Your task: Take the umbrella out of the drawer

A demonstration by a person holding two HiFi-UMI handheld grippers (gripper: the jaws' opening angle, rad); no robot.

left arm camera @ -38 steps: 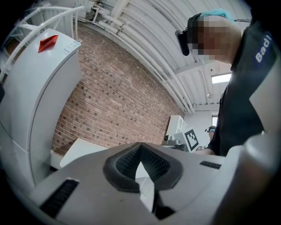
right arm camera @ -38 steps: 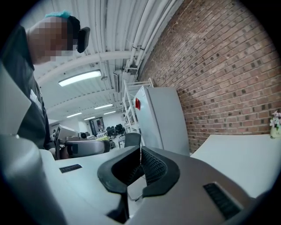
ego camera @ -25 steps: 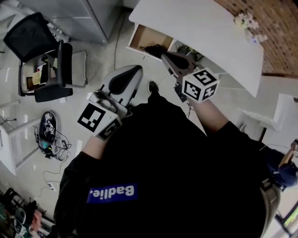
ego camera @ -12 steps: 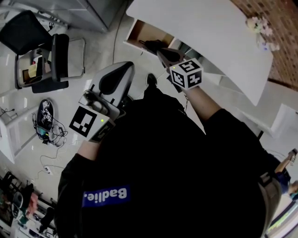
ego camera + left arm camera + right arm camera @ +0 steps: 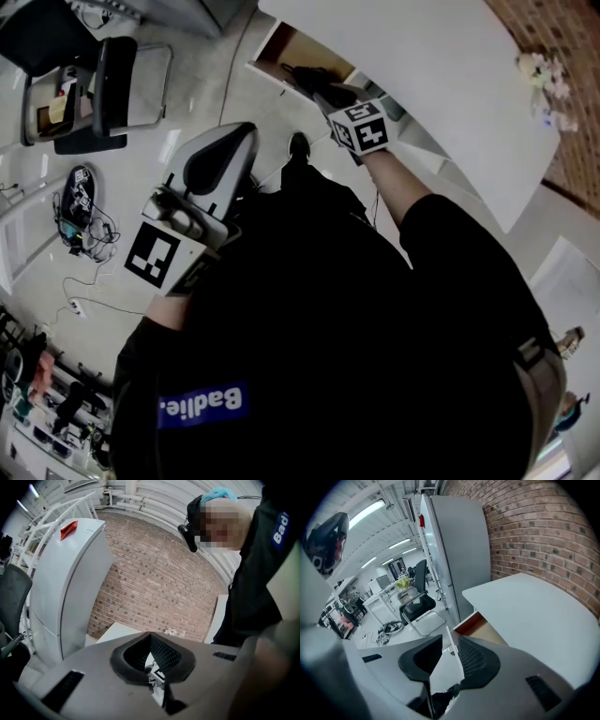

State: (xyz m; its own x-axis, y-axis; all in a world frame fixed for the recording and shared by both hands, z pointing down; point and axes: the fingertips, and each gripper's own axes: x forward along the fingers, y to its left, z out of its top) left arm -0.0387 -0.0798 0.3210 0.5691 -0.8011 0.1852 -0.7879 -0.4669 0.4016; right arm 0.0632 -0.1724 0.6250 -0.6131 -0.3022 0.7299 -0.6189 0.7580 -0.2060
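— On the black top's blue patch [image 5: 202, 405], what's written?
— I read "Badlie." My right gripper [image 5: 323, 94], jaws just opening, grips nothing beside the umbrella [image 5: 307, 75] lying in the open drawer [image 5: 281, 52]. My left gripper [image 5: 246, 133] is closed and empty, and its view shows only the brick wall [image 5: 154, 588].

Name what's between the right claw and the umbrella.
Nothing in the head view: the right claw, jaws just opening round something dark, reaches the umbrella in the drawer.

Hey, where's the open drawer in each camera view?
Head view: open drawer top centre, under the white table's edge.
Left gripper view: not in it.
Right gripper view: drawer at centre, under the table's edge.
Shared landmark: the white table, in all three.
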